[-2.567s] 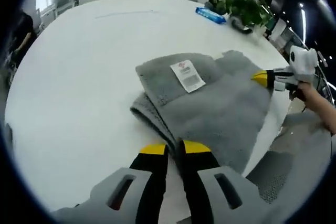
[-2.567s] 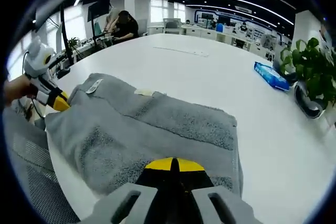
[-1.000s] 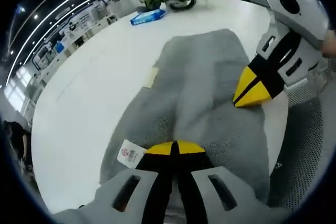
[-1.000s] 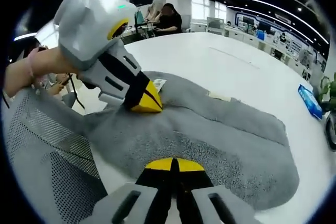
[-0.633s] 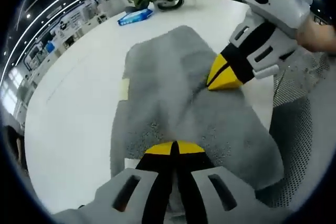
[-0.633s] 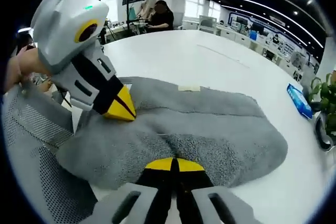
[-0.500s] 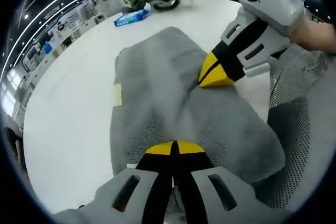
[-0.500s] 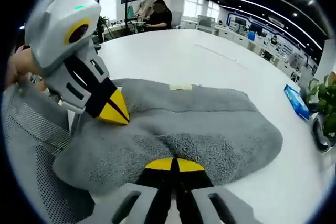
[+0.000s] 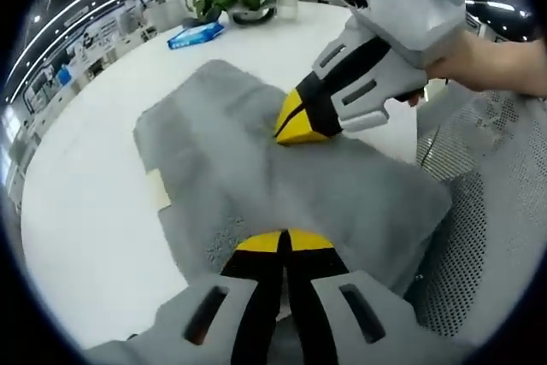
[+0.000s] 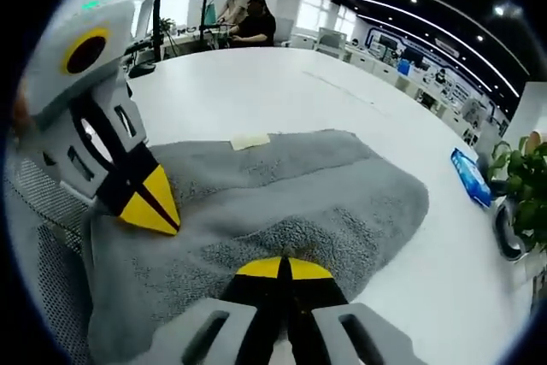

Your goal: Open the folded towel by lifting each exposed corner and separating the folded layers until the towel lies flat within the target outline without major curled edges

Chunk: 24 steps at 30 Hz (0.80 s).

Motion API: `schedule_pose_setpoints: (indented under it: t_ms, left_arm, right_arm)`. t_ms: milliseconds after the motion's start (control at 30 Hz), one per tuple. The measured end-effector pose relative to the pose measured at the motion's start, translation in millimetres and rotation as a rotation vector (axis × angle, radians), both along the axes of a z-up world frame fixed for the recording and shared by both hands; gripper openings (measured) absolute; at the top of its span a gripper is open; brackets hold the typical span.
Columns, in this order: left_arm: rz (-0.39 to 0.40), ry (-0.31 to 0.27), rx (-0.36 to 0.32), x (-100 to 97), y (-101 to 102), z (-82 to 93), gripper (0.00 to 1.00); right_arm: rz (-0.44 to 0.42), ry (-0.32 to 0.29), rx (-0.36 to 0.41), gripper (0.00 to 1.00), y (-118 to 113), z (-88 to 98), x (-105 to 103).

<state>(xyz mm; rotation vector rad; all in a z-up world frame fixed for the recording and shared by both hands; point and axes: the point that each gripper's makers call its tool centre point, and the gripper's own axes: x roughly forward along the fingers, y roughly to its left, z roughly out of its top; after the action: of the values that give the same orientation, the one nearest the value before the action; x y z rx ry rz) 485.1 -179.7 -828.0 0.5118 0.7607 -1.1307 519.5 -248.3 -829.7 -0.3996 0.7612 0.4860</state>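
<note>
Both grippers, left and right, fingers closed on the near edge of the grey towel, which drapes over the white counter, seemingly to draw it open — hem itself hidden behind fingers.

- The left gripper is seen with its yellow-tipped jaws pressed together, and grey cloth is pinched between them.
- The right gripper is closed in the same way, also on the cloth.
- The two grippers are held close to each other, tips pointing down.
- A bare hand is wrapped around the right gripper's white body.
</note>
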Motion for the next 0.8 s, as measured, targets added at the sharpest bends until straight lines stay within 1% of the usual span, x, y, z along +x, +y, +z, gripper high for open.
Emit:
schedule_pose_setpoints:
  t_ms: [233, 433, 567, 633, 667, 700, 733, 767, 800]
  left_arm:
    - [-0.009, 0.017, -0.039, -3.0, -7, 0.1, 0.01]
    - [0.007, 0.041, -0.065, -2.6, -8, 0.1, 0.01]
    - [0.02, 0.072, -0.085, -1.2, -8, 0.3, 0.01]
    - [0.028, 0.093, -0.1, 0.0, -7, 2.2, 0.01]
    - [0.037, 0.106, -0.12, 1.4, -6, 7.6, 0.02]
    - [0.062, 0.117, -0.139, 2.6, -7, 10.4, 0.04]
    - [0.175, 0.129, -0.279, 18.2, -10, 33.1, 0.06]
    - [0.218, 0.134, -0.342, 25.9, -9, 43.6, 0.07]
    - [0.278, 0.142, -0.385, 35.5, -3, 51.0, 0.07]
  right_arm:
    - [0.008, -0.038, -0.02, 0.0, -2, -0.3, 7]
    - [0.004, -0.077, -0.018, 0.0, -3, -0.4, 7]
    - [0.01, -0.084, -0.027, 0.0, -2, 0.0, 8]
    - [0.01, -0.077, -0.022, 0.0, -3, 2.0, 9]
    - [0.011, -0.065, -0.016, 0.0, -3, 4.7, 8]
    - [0.01, -0.06, -0.013, 0.0, -3, 5.8, 7]
    - [-0.027, -0.073, 0.068, 0.01, 0, 17.4, 9]
    - [-0.057, -0.089, 0.109, 0.03, -1, 24.9, 12]
    - [-0.093, -0.126, 0.176, 0.04, -1, 38.5, 16]
